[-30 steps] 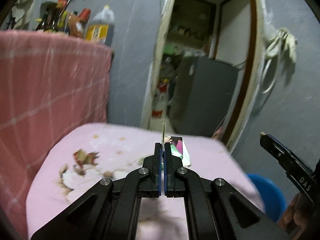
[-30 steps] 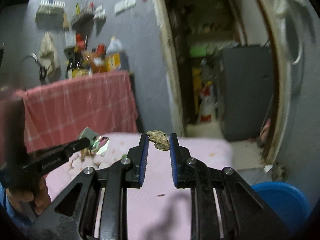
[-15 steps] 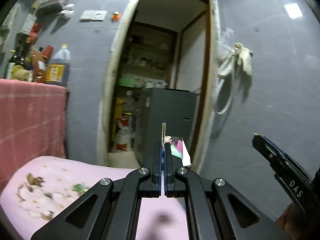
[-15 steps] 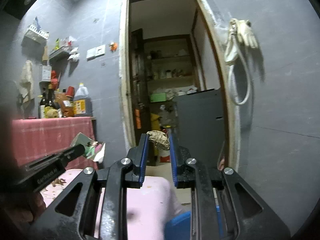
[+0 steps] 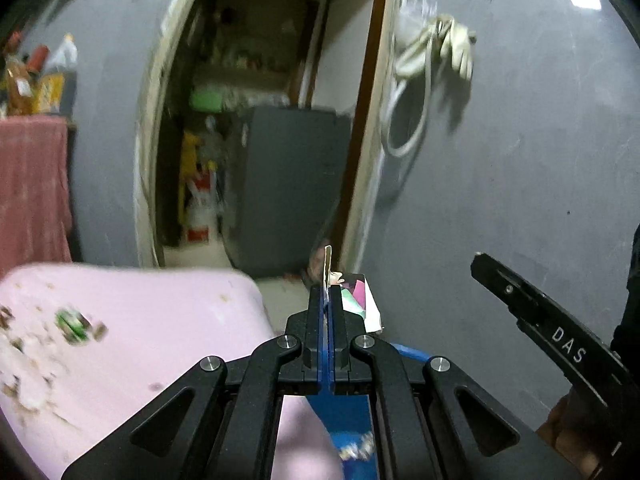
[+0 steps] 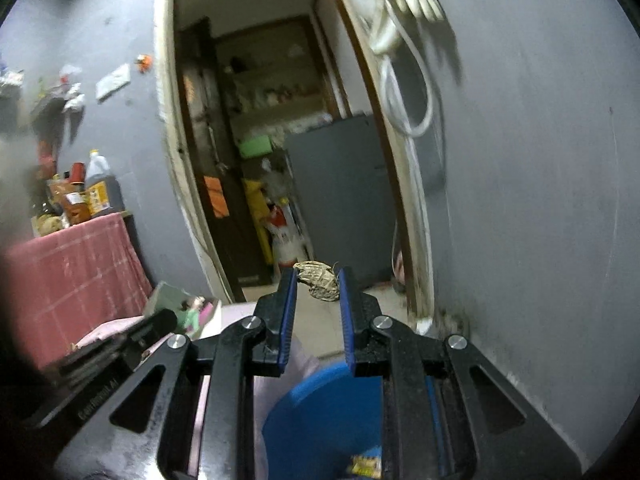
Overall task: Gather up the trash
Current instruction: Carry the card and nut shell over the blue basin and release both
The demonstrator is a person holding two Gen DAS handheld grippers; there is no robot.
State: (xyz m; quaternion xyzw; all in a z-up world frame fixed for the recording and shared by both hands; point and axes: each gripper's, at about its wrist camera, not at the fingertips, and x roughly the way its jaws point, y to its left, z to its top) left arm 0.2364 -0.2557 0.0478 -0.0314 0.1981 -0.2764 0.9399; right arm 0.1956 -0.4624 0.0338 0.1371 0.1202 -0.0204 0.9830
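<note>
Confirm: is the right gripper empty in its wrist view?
No, the right gripper is shut on a crumpled brown scrap pinched between its blue pads.

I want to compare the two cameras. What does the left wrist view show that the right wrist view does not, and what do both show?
Only the left wrist view: scraps lying on the pink table.

Only the right wrist view: the brown crumpled scrap pinched in the right hand-held gripper, and wall shelves.

Both: the colourful wrapper clamped in the left hand-held gripper, the blue bin, the doorway with the grey fridge, and the gloves hanging on the wall.
</note>
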